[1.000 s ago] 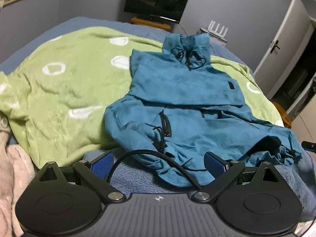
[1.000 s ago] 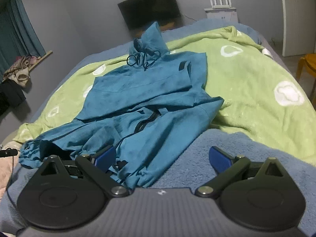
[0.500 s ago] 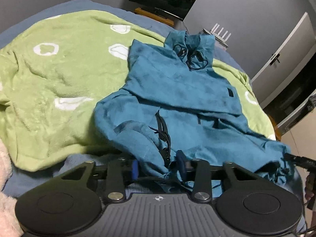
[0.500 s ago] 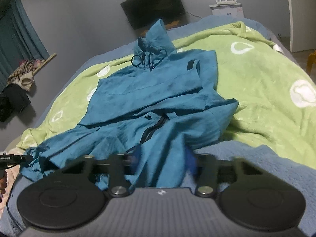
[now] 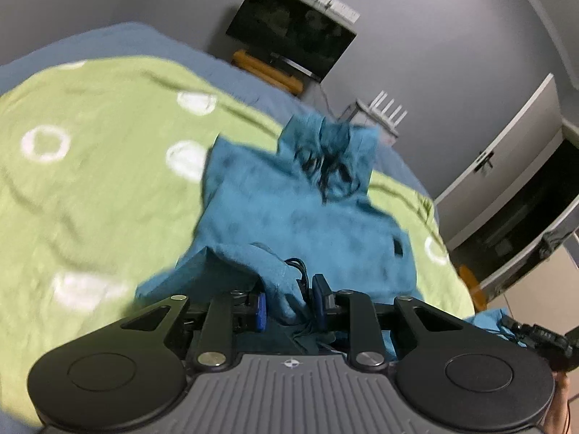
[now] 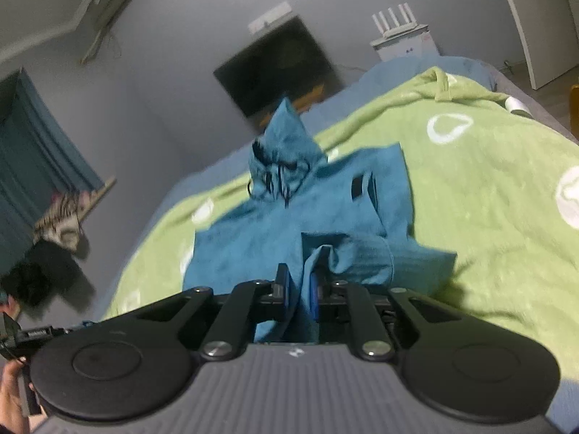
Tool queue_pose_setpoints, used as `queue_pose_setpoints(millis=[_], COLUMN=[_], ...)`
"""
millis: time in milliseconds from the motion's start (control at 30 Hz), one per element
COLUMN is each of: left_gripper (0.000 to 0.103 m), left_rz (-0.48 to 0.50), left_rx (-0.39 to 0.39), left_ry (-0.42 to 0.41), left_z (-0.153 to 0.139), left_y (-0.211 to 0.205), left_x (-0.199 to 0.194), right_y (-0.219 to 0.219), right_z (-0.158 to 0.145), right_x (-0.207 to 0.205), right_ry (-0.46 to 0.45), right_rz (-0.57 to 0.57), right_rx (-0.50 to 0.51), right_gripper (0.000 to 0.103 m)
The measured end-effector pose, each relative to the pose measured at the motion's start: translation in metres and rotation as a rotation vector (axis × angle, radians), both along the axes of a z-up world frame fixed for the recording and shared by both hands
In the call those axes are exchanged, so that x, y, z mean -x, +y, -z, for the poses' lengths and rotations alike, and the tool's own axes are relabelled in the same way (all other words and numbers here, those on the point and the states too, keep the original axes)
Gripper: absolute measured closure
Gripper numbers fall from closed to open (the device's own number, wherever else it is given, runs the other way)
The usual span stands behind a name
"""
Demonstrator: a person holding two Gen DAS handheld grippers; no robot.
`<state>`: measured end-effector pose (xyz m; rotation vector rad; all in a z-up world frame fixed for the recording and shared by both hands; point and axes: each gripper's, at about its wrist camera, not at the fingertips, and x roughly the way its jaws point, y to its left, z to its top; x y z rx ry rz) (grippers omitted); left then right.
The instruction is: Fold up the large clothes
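Observation:
A teal hooded jacket (image 5: 300, 213) lies on a green blanket, hood and black drawstrings at the far end. My left gripper (image 5: 289, 302) is closing, its blue pads pressing a bunch of the jacket's hem and a black cord, lifted toward the hood. In the right wrist view the jacket (image 6: 260, 231) is the same, and my right gripper (image 6: 298, 294) is closing on the hem's other corner, with cloth pinched between its pads. The lower part of the jacket hangs under both grippers, hidden by their bodies. The right gripper (image 5: 535, 336) shows at the left view's lower right edge.
The green blanket (image 5: 90, 188) with white rings covers a blue bed (image 6: 452, 68). A TV (image 5: 289, 32) and a router (image 6: 398, 32) stand by the far wall. A white door (image 5: 506, 152) is at the right. Clothes (image 6: 61, 217) hang at the left wall.
Both grippers went from wide open to closed on the jacket's near hem, then carried it forward toward the hood. The lower half of the jacket has folded up over the chest.

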<state>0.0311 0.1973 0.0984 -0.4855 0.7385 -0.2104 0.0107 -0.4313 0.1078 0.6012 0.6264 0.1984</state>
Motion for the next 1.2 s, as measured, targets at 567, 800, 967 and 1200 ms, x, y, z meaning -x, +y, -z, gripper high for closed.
queue_pose_setpoints(millis=[567, 800, 967, 1200], left_gripper=[0.001, 0.003, 0.008, 0.011], left_rz=[-0.246, -0.235, -0.234, -0.316], left_rx=[-0.18, -0.215, -0.361, -0.341], left_ry=[-0.169, -0.096, -0.01, 0.015], left_z=[0.014, 0.063, 0.104, 0.152], left_y=[-0.037, -0.025, -0.018, 0.006], left_x=[-0.208, -0.208, -0.21, -0.19], right_y=[-0.003, 0.0, 0.001, 0.001], right_z=[0.032, 0.091, 0.127, 0.157], right_x=[-0.183, -0.21, -0.241, -0.268], right_ry=[-0.104, -0.008, 0.085, 0.081], right_rz=[0.423, 0.375, 0.301, 0.24], right_rx=[0.134, 0.21, 0.259, 0.354], right_gripper=[0.088, 0.053, 0.053, 0.046])
